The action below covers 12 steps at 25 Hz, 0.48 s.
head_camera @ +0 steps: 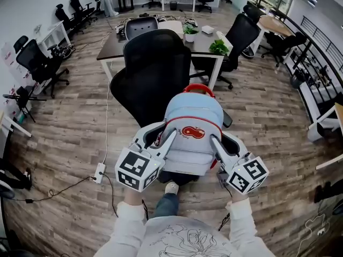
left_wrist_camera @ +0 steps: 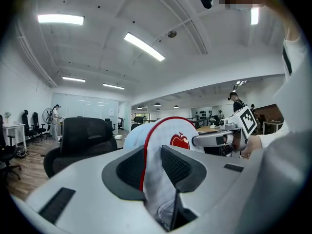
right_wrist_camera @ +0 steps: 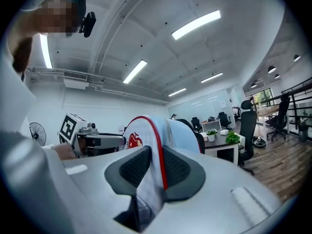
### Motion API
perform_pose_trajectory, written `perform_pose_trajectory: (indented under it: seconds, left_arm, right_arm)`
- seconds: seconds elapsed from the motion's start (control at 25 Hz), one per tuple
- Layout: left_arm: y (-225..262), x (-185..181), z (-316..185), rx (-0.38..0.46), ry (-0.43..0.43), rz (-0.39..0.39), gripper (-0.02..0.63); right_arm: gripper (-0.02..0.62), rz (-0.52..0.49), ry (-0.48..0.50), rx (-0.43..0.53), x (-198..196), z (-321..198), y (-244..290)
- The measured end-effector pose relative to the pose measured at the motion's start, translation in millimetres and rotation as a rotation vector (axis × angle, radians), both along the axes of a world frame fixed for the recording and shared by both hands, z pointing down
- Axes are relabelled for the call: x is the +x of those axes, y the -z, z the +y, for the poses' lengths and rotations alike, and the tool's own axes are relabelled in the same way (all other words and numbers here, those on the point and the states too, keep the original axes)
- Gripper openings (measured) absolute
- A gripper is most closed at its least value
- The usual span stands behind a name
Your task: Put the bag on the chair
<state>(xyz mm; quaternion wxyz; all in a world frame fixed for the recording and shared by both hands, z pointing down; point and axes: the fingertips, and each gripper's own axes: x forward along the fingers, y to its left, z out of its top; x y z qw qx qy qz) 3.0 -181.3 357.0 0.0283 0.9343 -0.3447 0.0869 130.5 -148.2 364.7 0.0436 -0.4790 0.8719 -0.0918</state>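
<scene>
A light blue backpack (head_camera: pixel 192 134) with red piping and a red apple logo hangs in the air between my two grippers, in front of a black office chair (head_camera: pixel 155 71). My left gripper (head_camera: pixel 167 139) is shut on the bag's left edge; its fabric (left_wrist_camera: pixel 155 179) is pinched between the dark pads. On the other side my right gripper (head_camera: pixel 215 142) is shut on the bag's right edge (right_wrist_camera: pixel 155 172). The bag (left_wrist_camera: pixel 161 135) sits above the near edge of the chair's seat, mostly hiding the seat. The chair back (left_wrist_camera: pixel 87 133) stands beyond it.
Behind the chair is a desk (head_camera: pixel 161 36) with plants (head_camera: pixel 218 47) and cables. More black chairs (head_camera: pixel 241 33) stand around it. A power strip and cord (head_camera: pixel 99 171) lie on the wood floor at the left. A person (left_wrist_camera: pixel 236 100) stands in the distance.
</scene>
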Motion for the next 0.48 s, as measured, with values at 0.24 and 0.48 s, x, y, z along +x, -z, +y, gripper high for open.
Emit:
perform_pose_trajectory:
  seconds: [0.24, 0.48]
  left_arm:
    - [-15, 5, -24, -0.046, -0.014, 0.003, 0.112]
    - [-42, 7, -43, -0.107, -0.016, -0.004, 0.1]
  right_arm:
    - [0.087, 0.008, -0.01, -0.047, 4, -23, -15]
    - [0.069, -0.06, 0.033, -0.129, 3, -40, -44]
